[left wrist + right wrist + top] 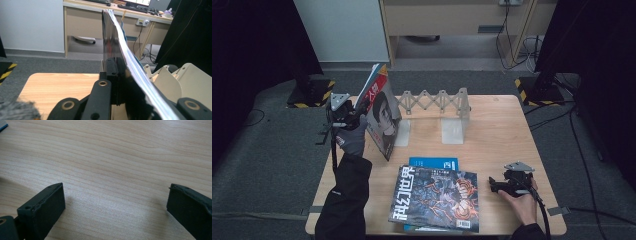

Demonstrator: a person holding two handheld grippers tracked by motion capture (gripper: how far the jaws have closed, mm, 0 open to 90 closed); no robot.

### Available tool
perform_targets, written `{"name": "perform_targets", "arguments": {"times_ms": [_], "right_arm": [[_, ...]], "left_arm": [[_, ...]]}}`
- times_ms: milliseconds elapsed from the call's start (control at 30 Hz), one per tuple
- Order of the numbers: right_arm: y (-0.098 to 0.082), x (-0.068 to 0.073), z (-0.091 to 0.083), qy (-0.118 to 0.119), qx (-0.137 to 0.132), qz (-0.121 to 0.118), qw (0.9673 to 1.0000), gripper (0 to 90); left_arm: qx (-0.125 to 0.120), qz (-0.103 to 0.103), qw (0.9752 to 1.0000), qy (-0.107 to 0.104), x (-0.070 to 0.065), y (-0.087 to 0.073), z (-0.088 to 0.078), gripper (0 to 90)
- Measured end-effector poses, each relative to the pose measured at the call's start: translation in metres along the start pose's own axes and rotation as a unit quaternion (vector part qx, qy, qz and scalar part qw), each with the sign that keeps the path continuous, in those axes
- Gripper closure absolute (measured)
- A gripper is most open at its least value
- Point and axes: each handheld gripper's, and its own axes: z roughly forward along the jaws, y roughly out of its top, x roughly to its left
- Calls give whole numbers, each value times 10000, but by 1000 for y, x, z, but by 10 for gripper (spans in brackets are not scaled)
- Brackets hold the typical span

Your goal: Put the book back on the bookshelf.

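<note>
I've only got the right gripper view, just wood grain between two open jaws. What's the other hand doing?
Observer: The left gripper is shut on a magazine, holding it upright at the table's far left, beside the white accordion book rack.
Operator: Is it in the rack yet?
Observer: I can't tell; its lower edge sits by the rack's left end plate.
Operator: Anything left to put away?
Observer: Yes, a dark magazine with white characters lies flat near the front edge, on top of a blue book.
Operator: Where's my gripper relative to that?
Observer: The right gripper rests on the table just right of that stack, jaws open.
</note>
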Motion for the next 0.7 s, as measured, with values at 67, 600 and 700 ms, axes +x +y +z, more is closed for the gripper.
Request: {"name": "perform_targets", "arguments": {"times_ms": [67, 600, 700], "right_arm": [[0, 0, 0, 10, 6, -5, 10000, 23], [0, 1, 0, 3, -19, 18, 10000, 25], [0, 2, 0, 11, -23, 1, 10000, 25]], "left_arm": [[-12, -5, 10000, 6, 1, -3, 0, 865], [-125, -117, 9998, 74, -1, -15, 6, 862], [-79, -112, 9999, 48, -1, -18, 6, 854]]}}
